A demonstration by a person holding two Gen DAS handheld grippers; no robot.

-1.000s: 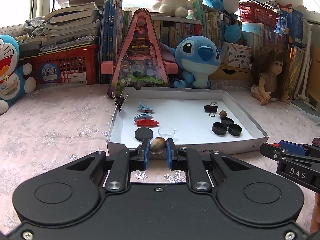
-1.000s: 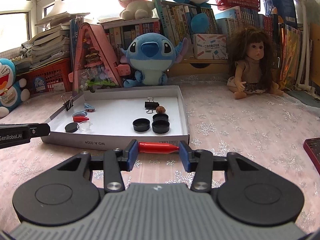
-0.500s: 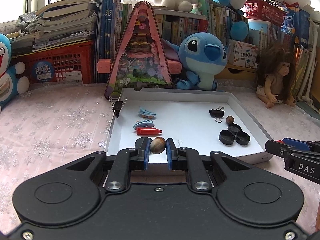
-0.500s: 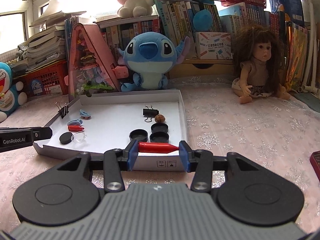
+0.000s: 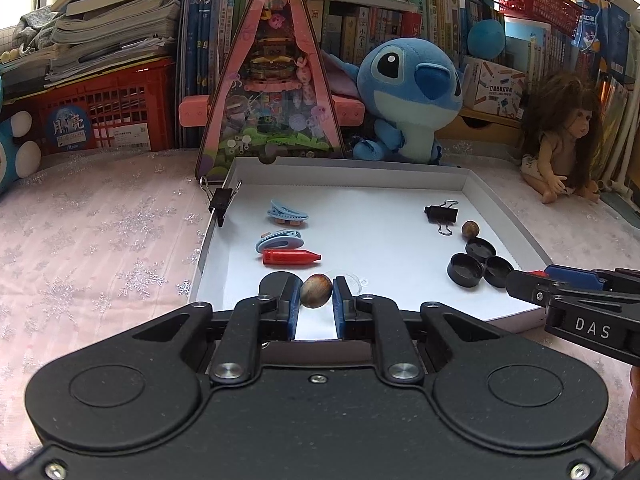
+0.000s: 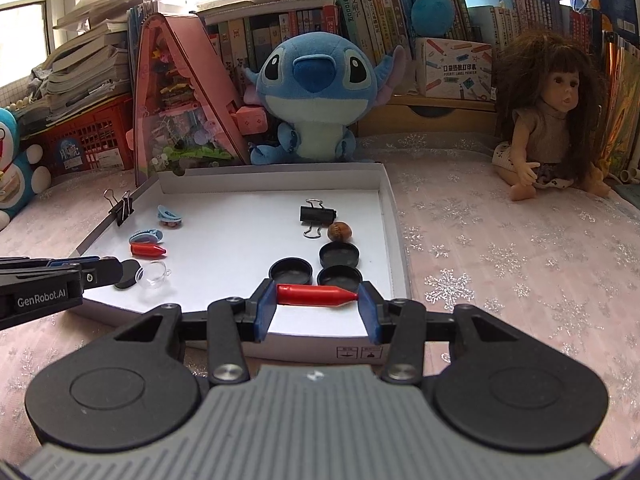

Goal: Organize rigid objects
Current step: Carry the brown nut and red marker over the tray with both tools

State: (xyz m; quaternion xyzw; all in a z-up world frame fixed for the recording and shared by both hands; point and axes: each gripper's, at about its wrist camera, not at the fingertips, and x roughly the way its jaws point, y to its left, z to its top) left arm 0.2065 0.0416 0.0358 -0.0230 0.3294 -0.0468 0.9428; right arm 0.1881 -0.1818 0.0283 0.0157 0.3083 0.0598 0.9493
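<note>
My left gripper (image 5: 316,298) is shut on a brown nut (image 5: 316,296), held over the near left edge of the white tray (image 5: 508,210). My right gripper (image 6: 317,300) is shut on a red crayon-shaped piece (image 6: 316,295), lying crosswise between its blue pads over the tray's near right part. Inside the tray lie a second red piece (image 5: 291,257), two blue clips (image 5: 287,213), a black disc (image 5: 274,283), a clear cup (image 6: 155,274), three black caps (image 6: 339,255), a second nut (image 6: 340,231) and a black binder clip (image 6: 317,214). The right gripper's tip (image 5: 532,286) shows in the left wrist view.
Another binder clip (image 5: 220,200) is clamped on the tray's left wall. Behind the tray stand a pink triangular toy house (image 5: 272,80), a blue plush (image 5: 408,92), a doll (image 6: 548,120), a red crate (image 5: 108,112) and shelves of books. A pink snowflake cloth (image 6: 520,264) covers the table.
Both grippers have advanced toward the tray with their loads still held; the tray looms larger and its near edge has slipped under the fingers. Nothing inside the tray has shifted.
</note>
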